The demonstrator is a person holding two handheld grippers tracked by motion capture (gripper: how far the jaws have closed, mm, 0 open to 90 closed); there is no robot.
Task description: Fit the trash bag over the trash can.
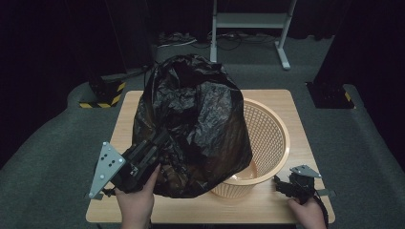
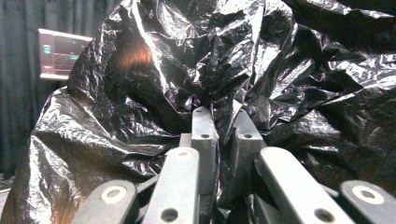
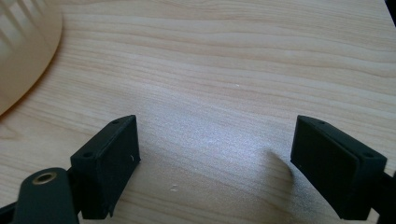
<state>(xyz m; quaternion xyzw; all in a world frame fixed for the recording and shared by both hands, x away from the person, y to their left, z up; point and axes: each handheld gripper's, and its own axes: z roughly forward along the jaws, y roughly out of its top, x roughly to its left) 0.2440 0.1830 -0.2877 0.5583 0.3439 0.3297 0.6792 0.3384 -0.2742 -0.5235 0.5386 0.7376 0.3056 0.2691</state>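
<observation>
Pinching black bag [image 1: 191, 124] with left gripper [image 1: 160, 138], draping it over basket [image 1: 274, 138]; right gripper [image 3: 215, 154] spread, idle on bench [image 1: 267, 205]. Next: tug rim down.

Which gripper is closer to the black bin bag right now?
Left. The left gripper is shut on a fold of the black bin bag. The right gripper is open above bare table, on the far side of the basket from the bag.
</observation>
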